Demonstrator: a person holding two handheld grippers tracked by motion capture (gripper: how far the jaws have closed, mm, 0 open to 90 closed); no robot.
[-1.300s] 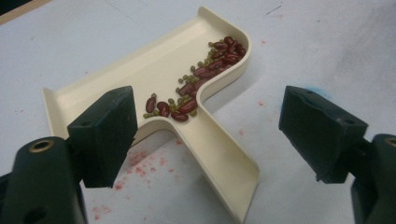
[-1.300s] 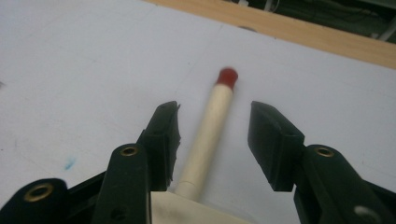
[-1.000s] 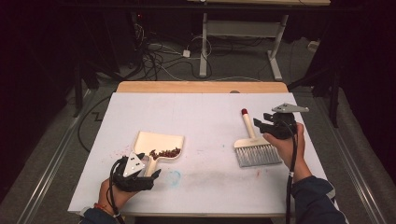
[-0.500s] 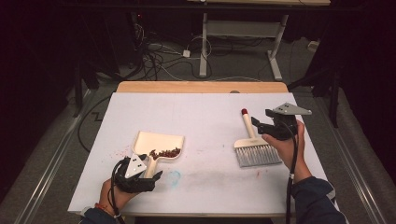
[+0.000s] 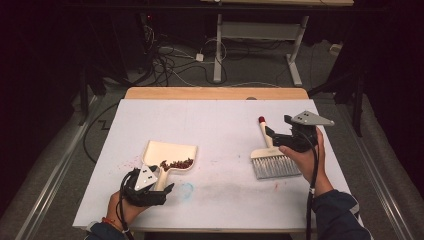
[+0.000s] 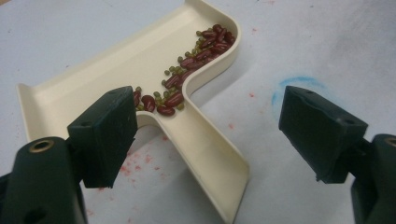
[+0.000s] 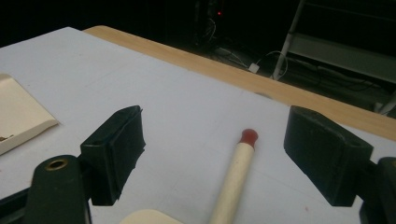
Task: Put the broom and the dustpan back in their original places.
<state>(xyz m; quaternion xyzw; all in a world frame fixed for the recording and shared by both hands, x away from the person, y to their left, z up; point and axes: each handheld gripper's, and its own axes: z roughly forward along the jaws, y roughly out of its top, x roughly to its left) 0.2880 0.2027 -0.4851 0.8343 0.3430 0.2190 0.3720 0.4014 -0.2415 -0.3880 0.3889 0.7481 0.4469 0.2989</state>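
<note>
A cream dustpan (image 5: 172, 151) lies at the table's near left, with red and green beans (image 5: 176, 163) heaped at its rear wall. My left gripper (image 5: 161, 184) is open. In the left gripper view, the dustpan's handle (image 6: 210, 158) passes between the left gripper's (image 6: 205, 135) spread pads, touching neither, and the beans (image 6: 187, 70) lie beyond. A hand brush (image 5: 274, 162) with grey bristles and a red-tipped handle (image 5: 262, 121) lies at the right. My right gripper (image 5: 272, 136) has just been opening. In the right gripper view, the brush handle (image 7: 233, 182) lies free between the right gripper's (image 7: 212, 154) wide jaws.
The white table top (image 5: 215, 120) ends in a wooden strip (image 5: 215, 93) at the far edge. A faint blue smudge (image 5: 186, 189) marks the surface by the left gripper. Cables (image 5: 170, 60) and a desk frame (image 5: 260, 35) sit on the dark floor beyond.
In the high view the right gripper's jaws stand slightly wider around the brush handle. The brush, the dustpan and both hands keep their places.
</note>
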